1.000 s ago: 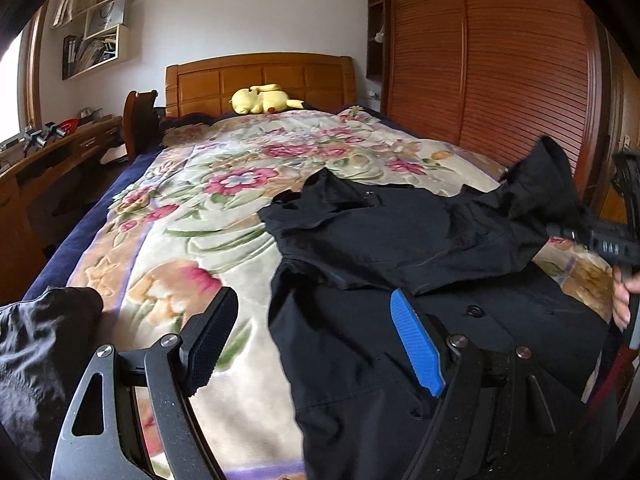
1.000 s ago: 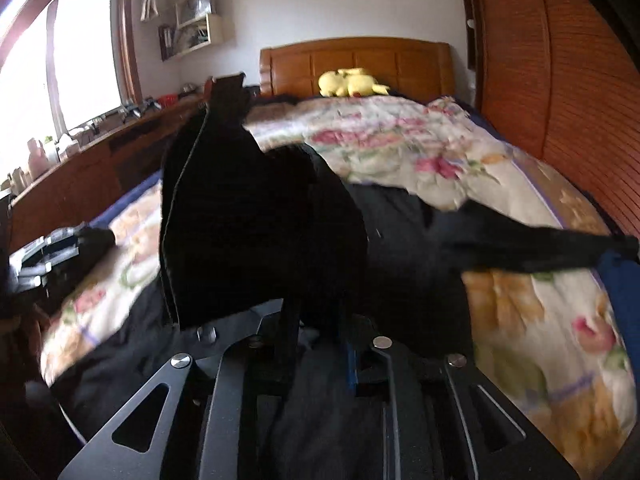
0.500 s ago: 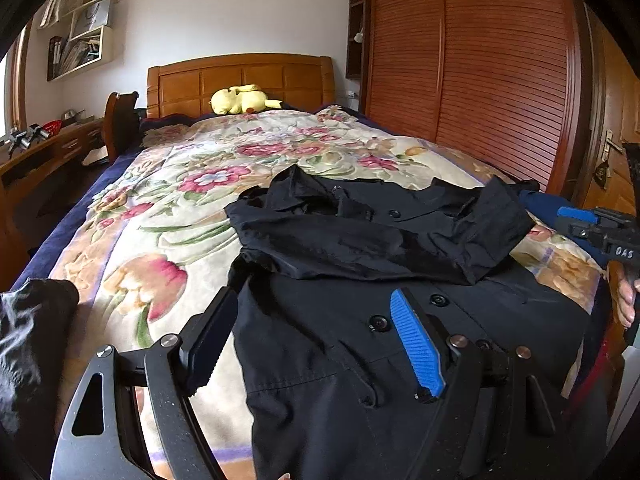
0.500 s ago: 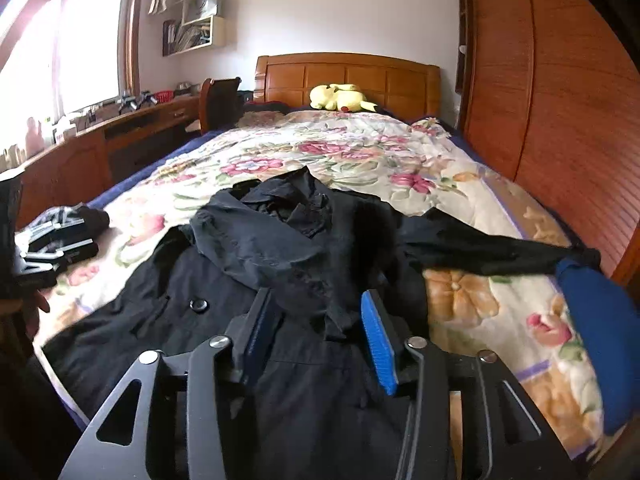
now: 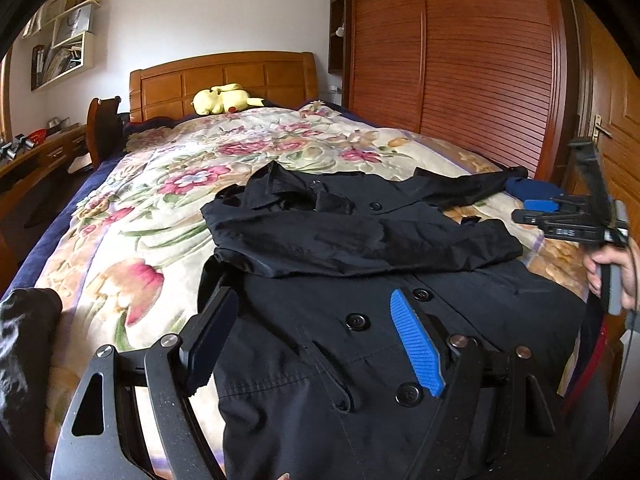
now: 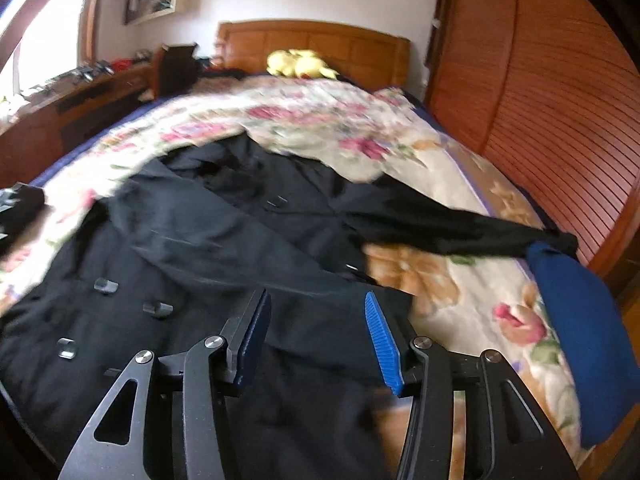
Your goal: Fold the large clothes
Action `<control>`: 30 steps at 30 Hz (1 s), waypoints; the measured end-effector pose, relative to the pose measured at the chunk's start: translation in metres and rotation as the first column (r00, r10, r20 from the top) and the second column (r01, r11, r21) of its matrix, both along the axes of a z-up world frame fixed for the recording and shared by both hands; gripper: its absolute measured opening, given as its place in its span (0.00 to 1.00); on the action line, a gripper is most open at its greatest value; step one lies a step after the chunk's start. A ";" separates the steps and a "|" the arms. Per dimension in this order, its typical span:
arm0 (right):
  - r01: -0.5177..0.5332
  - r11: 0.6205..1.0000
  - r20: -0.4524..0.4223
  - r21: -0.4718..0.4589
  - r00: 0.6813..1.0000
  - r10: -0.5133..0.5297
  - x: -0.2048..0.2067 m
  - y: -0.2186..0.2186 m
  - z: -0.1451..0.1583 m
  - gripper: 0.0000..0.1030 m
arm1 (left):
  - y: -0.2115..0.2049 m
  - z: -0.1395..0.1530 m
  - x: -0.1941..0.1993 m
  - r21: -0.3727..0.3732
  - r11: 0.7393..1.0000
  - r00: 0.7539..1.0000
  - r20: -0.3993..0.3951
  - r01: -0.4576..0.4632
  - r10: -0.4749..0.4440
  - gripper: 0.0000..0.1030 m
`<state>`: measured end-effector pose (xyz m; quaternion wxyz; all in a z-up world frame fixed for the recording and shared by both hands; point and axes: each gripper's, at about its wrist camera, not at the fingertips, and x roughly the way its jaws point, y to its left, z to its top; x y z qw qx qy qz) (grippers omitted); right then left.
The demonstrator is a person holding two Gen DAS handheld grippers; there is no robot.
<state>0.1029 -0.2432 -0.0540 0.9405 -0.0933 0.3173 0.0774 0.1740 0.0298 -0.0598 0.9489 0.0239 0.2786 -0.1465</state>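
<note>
Black coat (image 5: pixel 360 280) is spread front-up on the bed (image 5: pixel 168 184), one sleeve (image 5: pixel 368 242) laid across the chest, the other sleeve (image 6: pixel 460 228) stretched out sideways. Judged soft, floppy, fairly heavy; best taken at that sleeve's cuff or the hem. Left gripper (image 5: pixel 312 336) and right gripper (image 6: pixel 316 332) are seen with jaws apart, nothing clamped.

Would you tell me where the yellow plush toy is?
In both views the yellow plush toy lies at the bed's far end, against the wooden headboard.

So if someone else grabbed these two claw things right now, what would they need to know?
Left gripper: open, empty, over the coat's buttoned front.
Right gripper: open, holding nothing, above the coat's lower part.
Black coat: flat on the floral bedspread, one sleeve folded across the chest.
Other sleeve: stretched out sideways toward the blue cloth.
Left to do: fold that sleeve in, then fold the body.
</note>
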 end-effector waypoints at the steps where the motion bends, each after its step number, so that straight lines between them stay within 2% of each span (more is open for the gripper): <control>1: 0.014 1.000 -0.017 -0.009 1.000 -0.014 0.007 -0.005 -0.004 0.49 | -0.002 -0.001 0.000 0.002 1.000 1.000 -0.002 0.003 -0.003 0.77; 5: 0.076 0.997 -0.097 -0.003 0.992 -0.075 0.033 -0.027 -0.023 0.49 | -0.007 -0.004 0.001 0.012 1.000 1.000 -0.007 0.012 -0.012 0.77; 9: 0.126 0.990 -0.190 0.063 0.975 -0.112 0.055 -0.045 -0.038 0.49 | -0.013 -0.007 0.001 0.026 0.999 1.000 -0.012 0.025 -0.024 0.77; 14: 0.113 0.988 -0.251 0.104 0.964 -0.084 0.066 -0.045 -0.052 0.49 | -0.017 -0.010 0.000 0.040 0.999 0.999 -0.021 0.035 -0.034 0.77; 15: 0.097 0.990 -0.253 0.104 0.965 -0.068 0.067 -0.042 -0.051 0.49 | -0.017 -0.010 0.000 0.041 0.999 0.999 -0.023 0.036 -0.035 0.77; 16: 0.085 0.991 -0.255 0.102 0.965 -0.056 0.068 -0.040 -0.052 0.44 | -0.017 -0.010 0.001 0.041 0.998 0.999 -0.024 0.037 -0.036 0.77; 18: 0.045 0.995 -0.242 0.088 0.970 -0.022 0.067 -0.033 -0.052 0.24 | -0.017 -0.010 0.001 0.036 0.999 0.999 -0.026 0.037 -0.036 0.77; 19: 0.018 0.999 -0.221 0.048 0.975 -0.006 0.065 -0.028 -0.053 0.18 | -0.018 -0.010 0.001 0.035 0.999 0.999 -0.027 0.038 -0.037 0.77; 21: -0.012 0.999 -0.195 0.030 0.981 0.018 0.060 -0.023 -0.046 0.10 | -0.020 -0.011 0.002 0.039 0.999 0.999 -0.028 0.038 -0.037 0.77; 25: -0.065 0.995 -0.137 0.070 0.988 0.074 0.042 -0.016 -0.030 0.07 | -0.021 -0.011 0.002 0.042 0.998 0.999 -0.027 0.038 -0.037 0.77; 30: -0.107 0.988 -0.106 0.108 0.987 0.119 0.015 -0.011 -0.019 0.07 | -0.021 -0.011 0.000 0.037 0.999 0.999 -0.022 0.033 -0.032 0.77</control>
